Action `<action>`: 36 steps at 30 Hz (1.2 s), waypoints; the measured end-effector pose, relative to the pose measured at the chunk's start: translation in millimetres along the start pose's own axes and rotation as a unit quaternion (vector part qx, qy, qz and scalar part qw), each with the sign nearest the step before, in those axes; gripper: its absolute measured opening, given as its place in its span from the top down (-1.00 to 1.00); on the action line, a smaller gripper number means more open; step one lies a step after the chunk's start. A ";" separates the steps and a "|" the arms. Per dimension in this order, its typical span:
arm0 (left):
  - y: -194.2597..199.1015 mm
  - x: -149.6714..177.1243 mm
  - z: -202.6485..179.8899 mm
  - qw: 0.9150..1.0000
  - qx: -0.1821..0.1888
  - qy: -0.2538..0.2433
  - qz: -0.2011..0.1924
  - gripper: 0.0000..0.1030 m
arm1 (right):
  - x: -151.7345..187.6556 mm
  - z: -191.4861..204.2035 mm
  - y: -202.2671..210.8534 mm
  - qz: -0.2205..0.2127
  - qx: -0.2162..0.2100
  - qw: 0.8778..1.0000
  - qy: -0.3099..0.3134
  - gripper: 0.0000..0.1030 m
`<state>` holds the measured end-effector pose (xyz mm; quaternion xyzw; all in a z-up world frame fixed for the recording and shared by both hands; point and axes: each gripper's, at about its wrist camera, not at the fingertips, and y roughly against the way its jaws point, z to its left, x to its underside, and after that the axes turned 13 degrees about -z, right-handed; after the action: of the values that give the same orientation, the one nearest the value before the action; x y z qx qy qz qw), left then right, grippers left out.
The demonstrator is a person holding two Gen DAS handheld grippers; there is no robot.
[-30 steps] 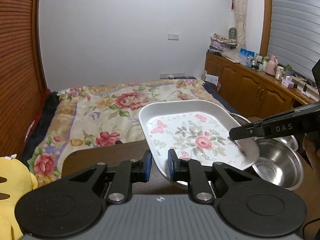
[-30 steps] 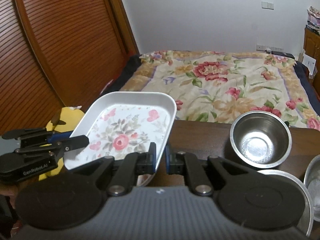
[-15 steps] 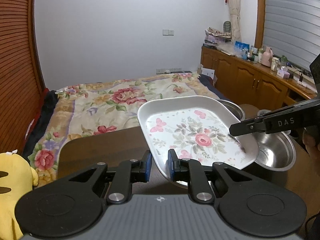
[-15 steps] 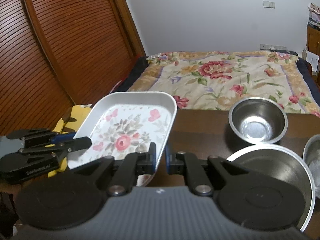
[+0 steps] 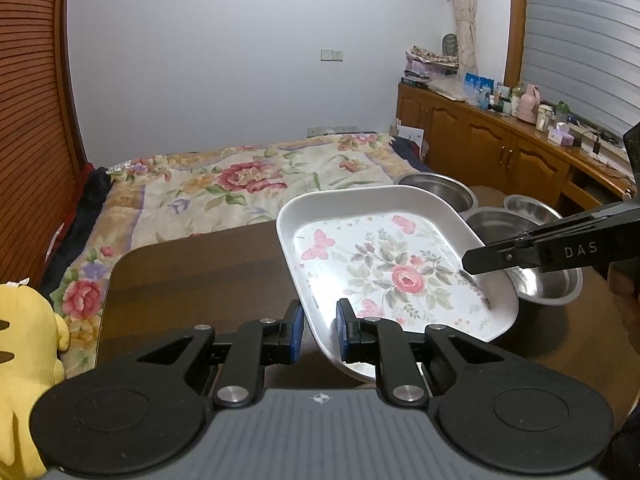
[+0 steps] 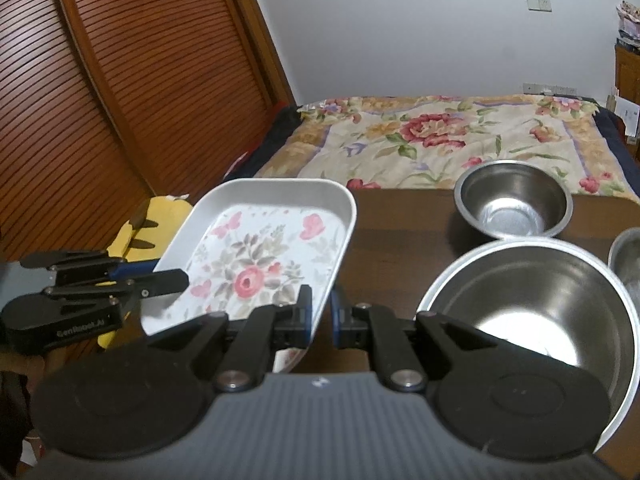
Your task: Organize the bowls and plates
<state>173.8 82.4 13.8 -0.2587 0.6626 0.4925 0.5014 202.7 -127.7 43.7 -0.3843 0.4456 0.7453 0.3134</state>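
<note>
The floral plate [image 5: 394,276], a white rectangular one with a pink rose and butterflies, is held up off the dark wooden table [image 5: 200,264], tilted, with both grippers on it. The left gripper [image 5: 318,330] has its blue pads clamped on the near rim, and the right gripper [image 6: 321,314] pinches the opposite edge the same way. Just right of the plate sit three steel bowls: the big bowl [image 6: 532,312] nearest, a small bowl [image 6: 514,200] behind it, and a third bowl [image 6: 628,258] cut off at the frame edge. A yellow plush [image 5: 22,364] sits at the table's left end. Behind is a bed with a floral quilt [image 5: 240,176], a louvered wooden door [image 6: 100,80], and a cluttered wood cabinet [image 5: 500,144]. Compared to a second ago, the plate has lifted and the big bowl shows much more.
</note>
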 end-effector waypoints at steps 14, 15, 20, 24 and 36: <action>30.3 24.3 -5.2 1.000 0.003 0.017 0.002 0.64 | 23.0 9.1 18.1 0.004 -0.029 1.000 0.008 0.79; 32.3 25.9 -6.0 1.000 0.004 0.016 0.004 0.64 | 23.9 9.6 19.0 0.004 -0.030 0.999 0.010 0.79; 39.6 35.3 -9.3 1.000 0.009 0.018 0.012 0.64 | 32.9 13.1 26.4 0.006 -0.037 0.999 0.015 0.79; 46.5 45.0 -13.0 1.000 0.010 0.017 0.020 0.64 | 43.3 14.8 29.3 0.012 -0.043 0.999 0.014 0.79; 59.0 60.4 -12.0 0.999 0.000 0.021 0.027 0.64 | 64.6 24.3 35.1 0.016 -0.056 0.998 0.018 0.78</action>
<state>97.6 103.1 -18.4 -0.2507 0.6802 0.5002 0.4735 134.3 -111.8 11.0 -0.4074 0.4149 0.7670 0.2711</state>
